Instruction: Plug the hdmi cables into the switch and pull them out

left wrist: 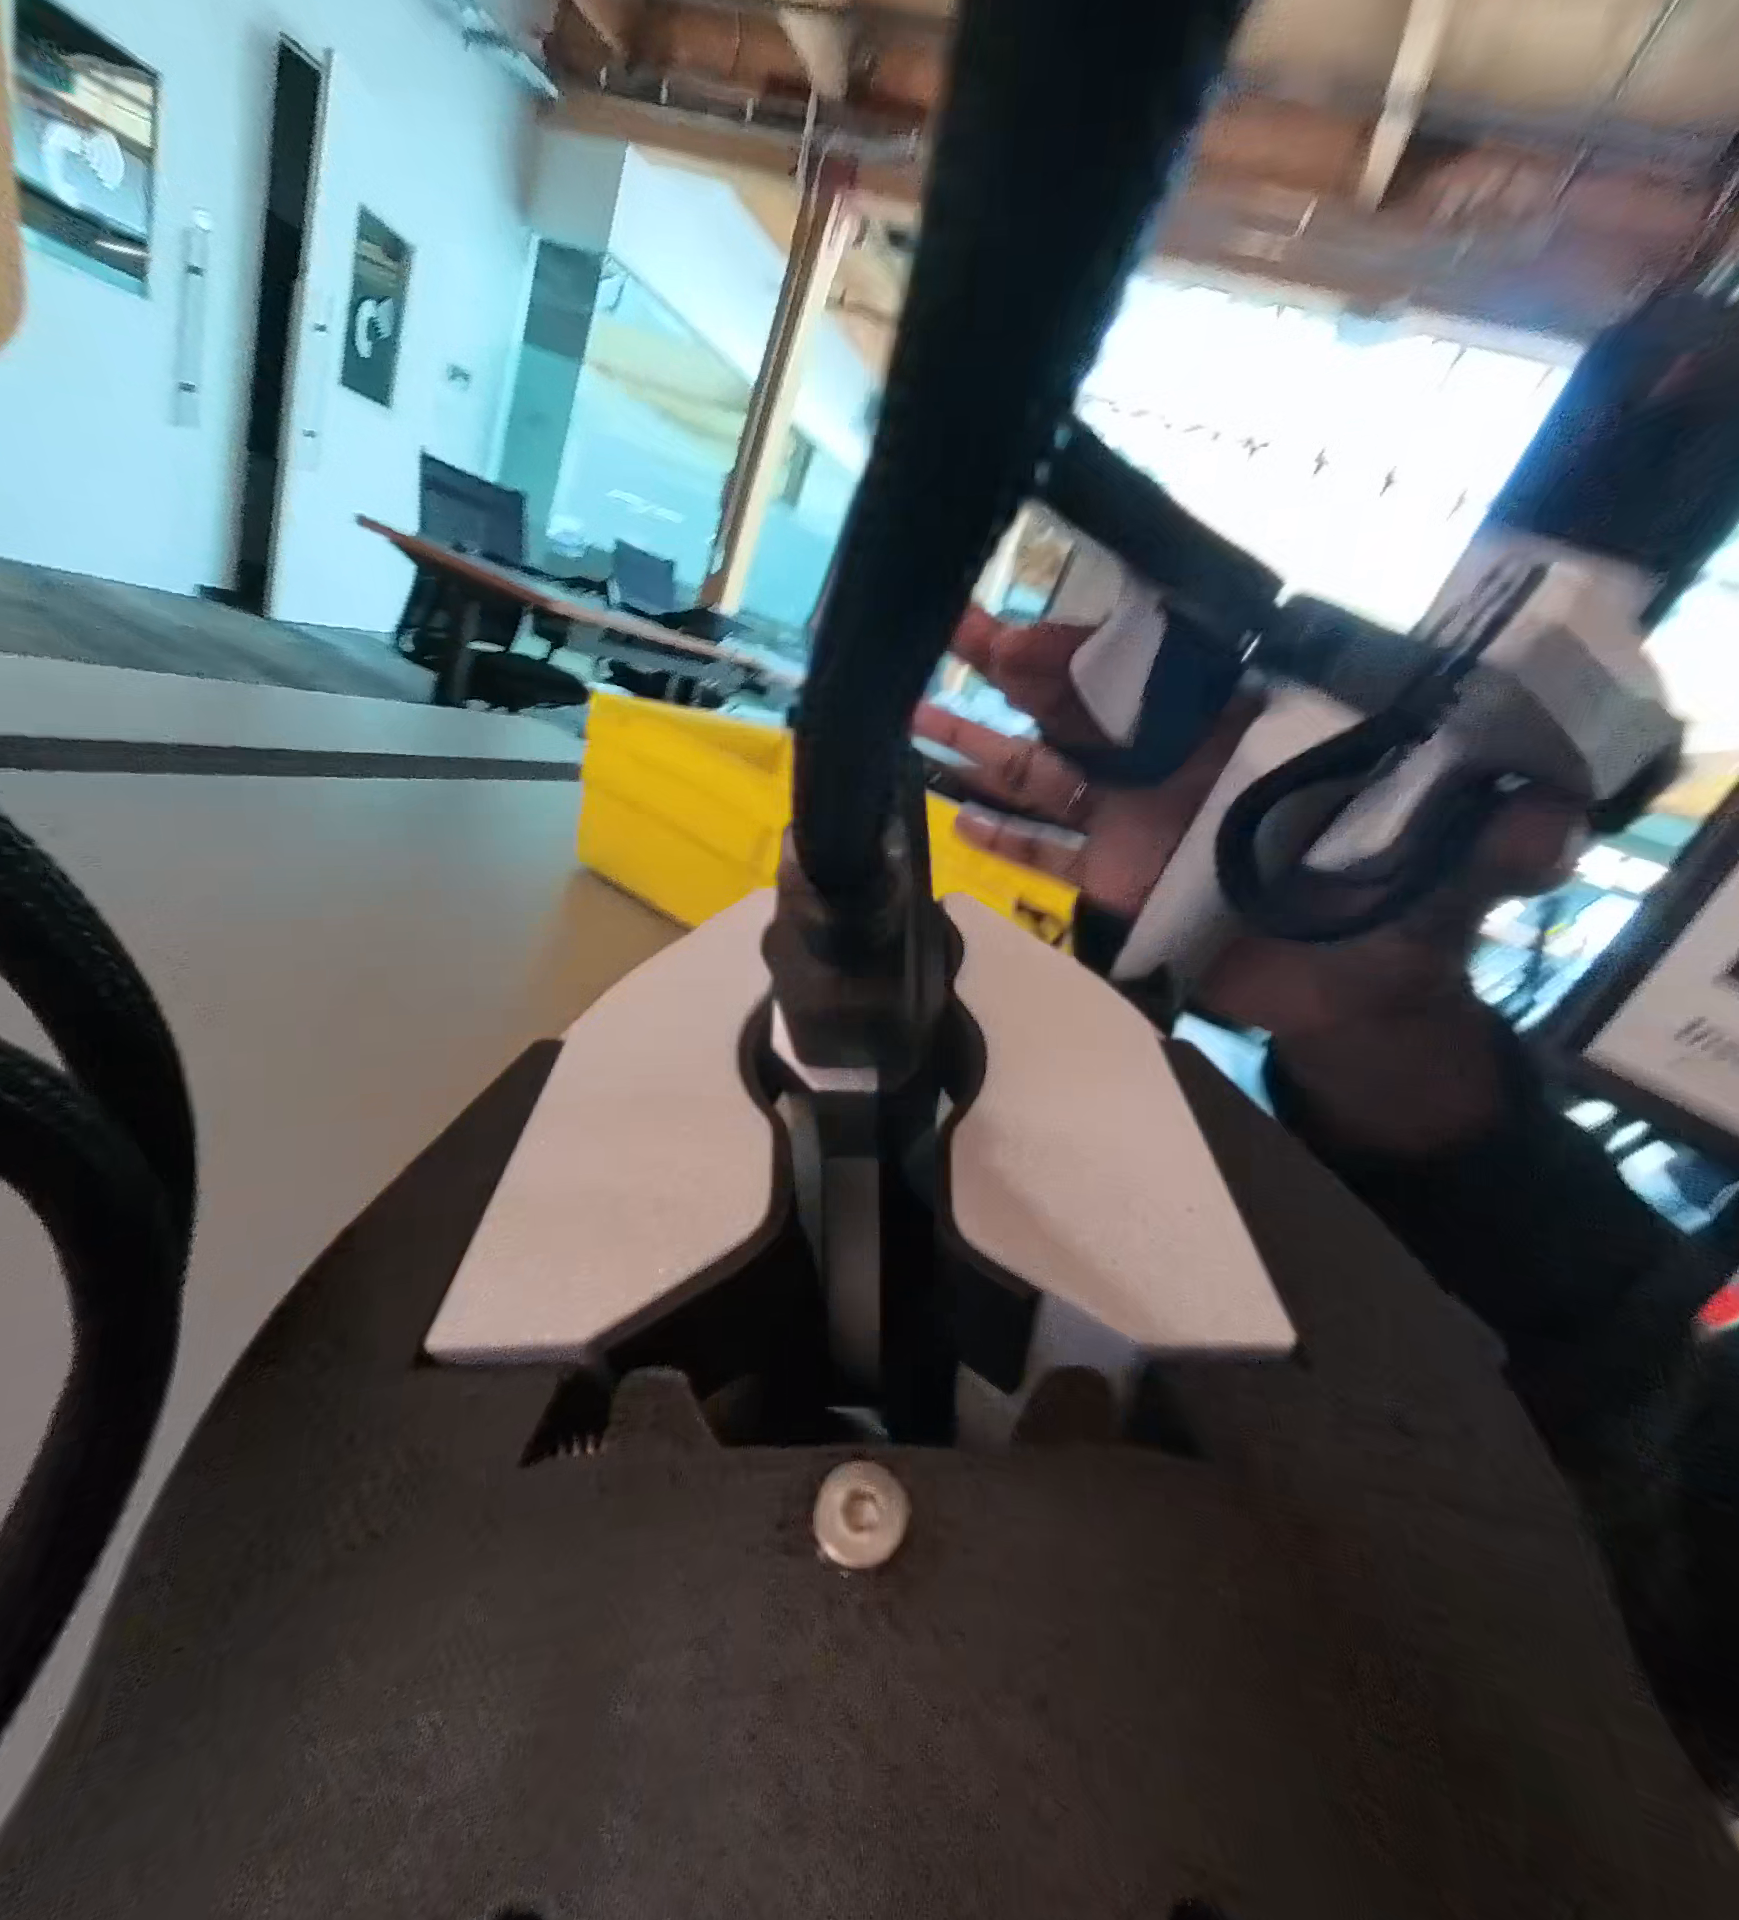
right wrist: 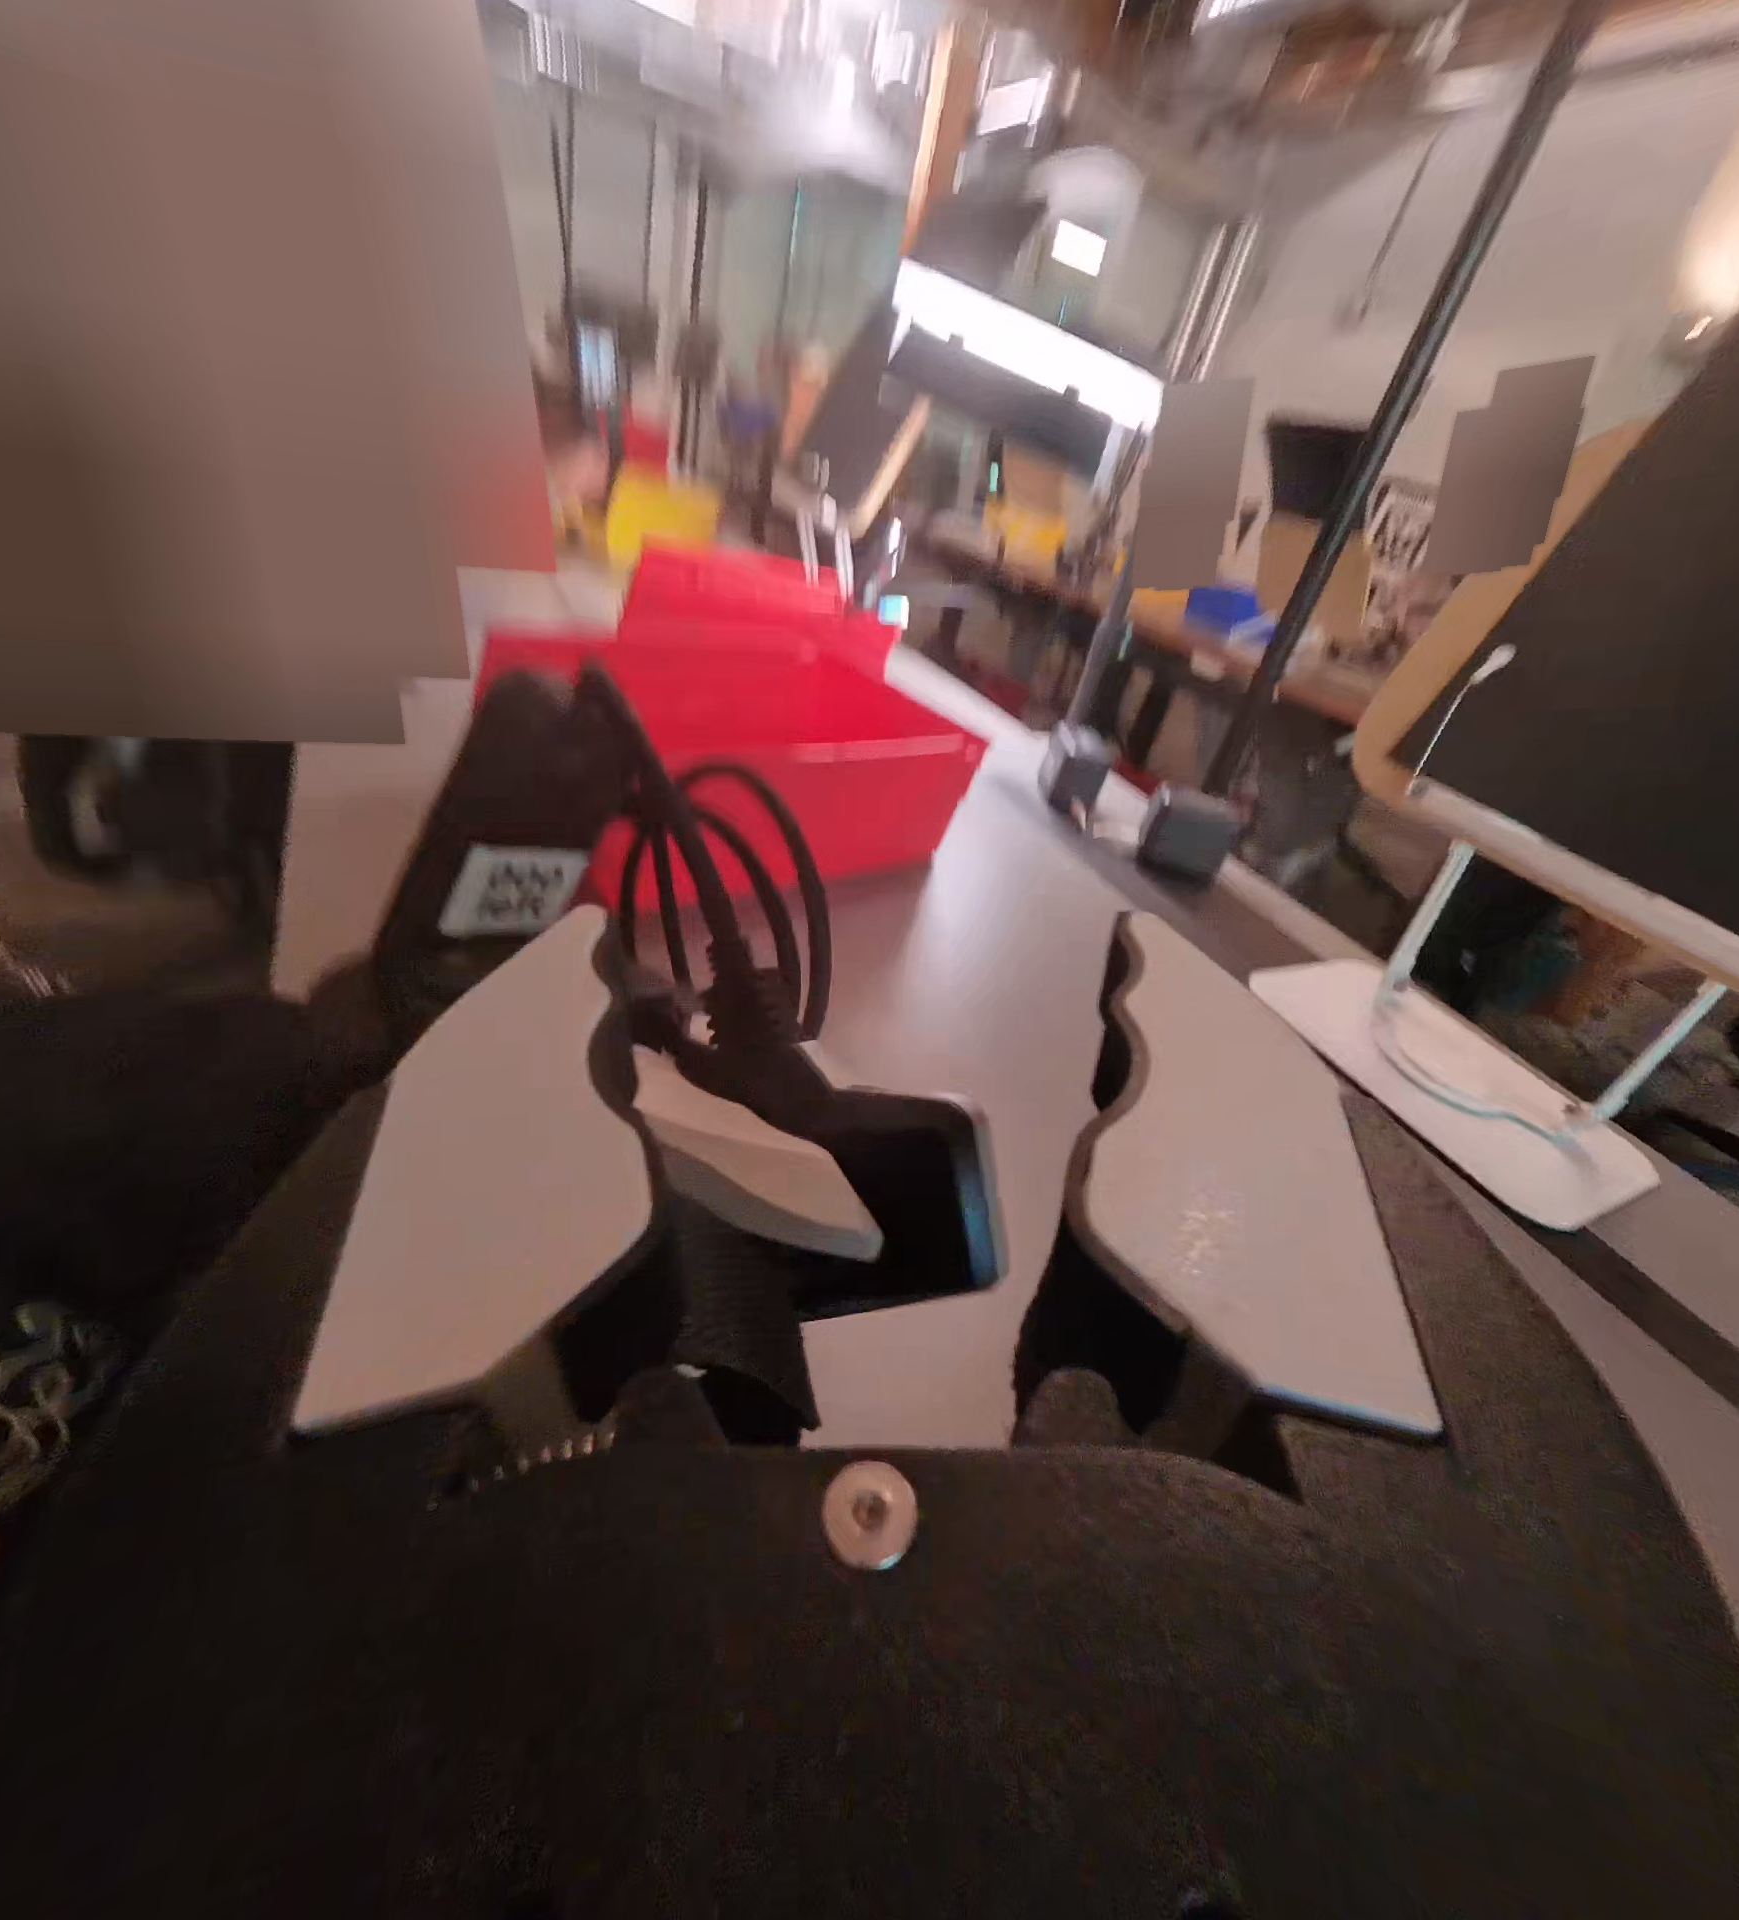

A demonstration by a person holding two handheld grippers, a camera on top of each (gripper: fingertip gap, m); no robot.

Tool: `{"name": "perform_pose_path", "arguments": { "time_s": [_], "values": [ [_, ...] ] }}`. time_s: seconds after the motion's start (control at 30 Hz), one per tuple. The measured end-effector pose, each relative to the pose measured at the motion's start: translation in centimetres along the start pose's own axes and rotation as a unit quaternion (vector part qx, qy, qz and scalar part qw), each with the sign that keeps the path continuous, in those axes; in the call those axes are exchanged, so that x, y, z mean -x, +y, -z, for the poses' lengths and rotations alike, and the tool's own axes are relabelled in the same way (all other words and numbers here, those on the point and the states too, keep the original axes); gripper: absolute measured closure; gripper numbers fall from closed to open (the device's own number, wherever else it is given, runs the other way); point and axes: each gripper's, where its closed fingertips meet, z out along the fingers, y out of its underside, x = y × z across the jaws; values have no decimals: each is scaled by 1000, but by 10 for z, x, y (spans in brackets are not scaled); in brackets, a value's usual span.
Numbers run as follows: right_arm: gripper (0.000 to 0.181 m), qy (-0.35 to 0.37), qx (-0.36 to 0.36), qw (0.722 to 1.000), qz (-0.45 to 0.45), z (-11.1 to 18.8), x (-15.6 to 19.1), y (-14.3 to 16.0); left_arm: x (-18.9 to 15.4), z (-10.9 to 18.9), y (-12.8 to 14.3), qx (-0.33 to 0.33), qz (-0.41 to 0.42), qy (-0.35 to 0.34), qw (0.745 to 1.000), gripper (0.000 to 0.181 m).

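Between the left tongs: left tongs [left wrist: 860, 997] were clamped on a black HDMI plug [left wrist: 849, 982], its braided cable [left wrist: 958, 436] rising steeply upward.
Beside that plug: more braided cable loops [left wrist: 44, 1039] lay on the grey worktop [left wrist: 325, 935]; a yellow bin [left wrist: 678, 800] stood behind.
Right tongs: right tongs [right wrist: 860, 987] stood wide apart, gripping nothing.
Switch: a black box [right wrist: 906, 1195] sat between the right tongs, touching neither, held by the left tongs [right wrist: 730, 1132] with thin cables [right wrist: 730, 883] trailing.
Behind it: a red bin [right wrist: 803, 748].
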Motion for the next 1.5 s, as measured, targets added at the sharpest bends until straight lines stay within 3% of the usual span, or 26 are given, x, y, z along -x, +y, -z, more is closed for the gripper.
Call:
{"name": "perform_pose_path", "arguments": {
  "time_s": [0.07,0.23,0.4,0.47,0.57,0.6,0.67,0.7,0.83,1.0,1.07,1.17,1.5],
  "values": [
    [102,-3,70,996,52,-20,16,14,0,-2,6,22,-53,-22,998,159],
    [94,-24,164,970,179,-53,35,32,-3,-4,15,50,-144,-41,987,157],
    [85,-197,254,935,150,-58,47,45,-10,-8,29,86,-206,-37,974,156],
    [93,-271,262,917,128,-56,58,50,-10,-9,31,93,-202,-31,974,157],
    [127,-326,259,904,97,-51,67,53,-12,-10,36,107,-180,-17,978,114],
    [145,-306,249,913,105,-54,61,53,-11,-10,38,115,-173,-16,978,99],
    [173,-262,216,932,131,-57,49,48,-12,-12,41,124,-169,-15,978,128],
    [174,-242,215,938,125,-57,44,46,-12,-12,41,122,-172,-16,977,143],
    [174,-157,186,964,108,-50,8,27,-15,-11,27,74,-197,-21,977,136],
    [174,-42,135,981,132,-21,-57,-22,-6,-5,2,-10,-237,-71,969,135],
    [175,11,143,978,153,-5,-87,-34,12,-7,15,38,-233,-114,965,135],
    [174,81,173,964,187,21,-129,-44,25,-10,36,112,-226,-136,958,118],
    [174,238,278,899,240,118,-254,-45,31,-10,36,111,-261,-158,946,112]
  ]
}}
